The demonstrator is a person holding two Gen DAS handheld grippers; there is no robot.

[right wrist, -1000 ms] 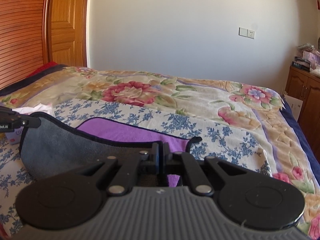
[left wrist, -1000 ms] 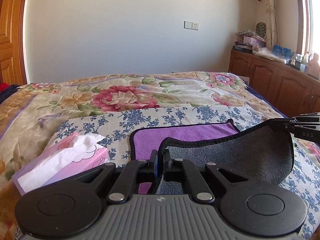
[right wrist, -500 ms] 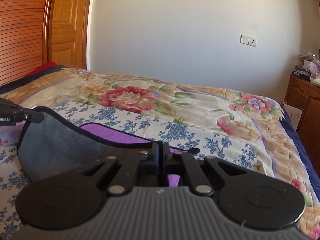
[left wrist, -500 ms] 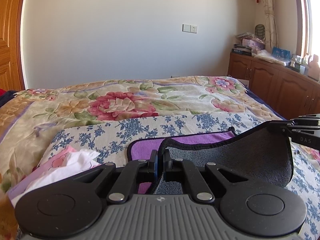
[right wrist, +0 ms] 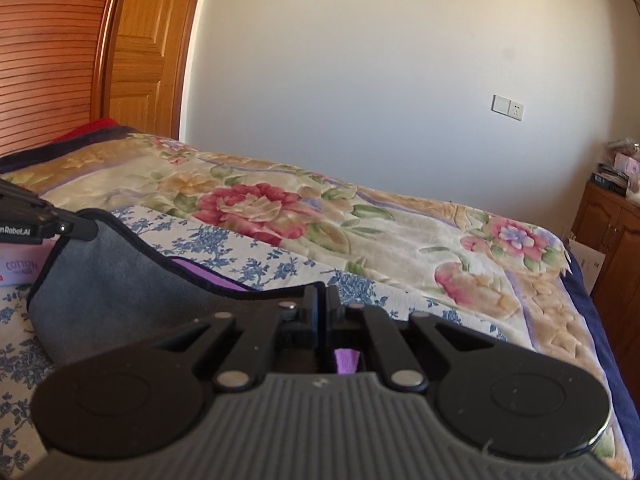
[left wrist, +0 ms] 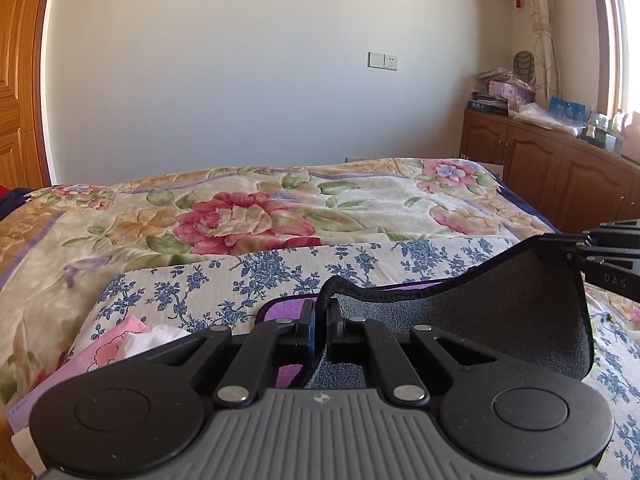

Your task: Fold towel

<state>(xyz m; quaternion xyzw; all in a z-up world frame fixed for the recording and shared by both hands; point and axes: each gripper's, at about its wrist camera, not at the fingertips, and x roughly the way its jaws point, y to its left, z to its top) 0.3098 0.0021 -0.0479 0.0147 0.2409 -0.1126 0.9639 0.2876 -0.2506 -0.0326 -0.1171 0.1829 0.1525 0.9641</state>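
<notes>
The towel [left wrist: 488,320] is grey on one side, purple on the other, with a black edge. It hangs lifted between both grippers above the blue-flowered cloth. My left gripper [left wrist: 320,316] is shut on one corner of its near edge. My right gripper [right wrist: 322,304] is shut on the other corner; the towel [right wrist: 120,292] sags to the left of it. The right gripper's tip shows in the left wrist view [left wrist: 600,256]. The left gripper's tip shows in the right wrist view [right wrist: 52,224]. Most of the purple side is hidden under the raised grey flap.
A pink tissue pack [left wrist: 120,352] lies left of the towel, also seen in the right wrist view [right wrist: 20,268]. The blue-flowered cloth [left wrist: 240,276] lies on the flowered bed cover [left wrist: 240,216]. A wooden cabinet [left wrist: 560,168] stands at the right, a wooden door [right wrist: 140,48] at the left.
Both grippers have carried the near edge of the towel further forward over the purple part, so less purple shows. Both views have tilted upward. Both stay shut on the towel.
</notes>
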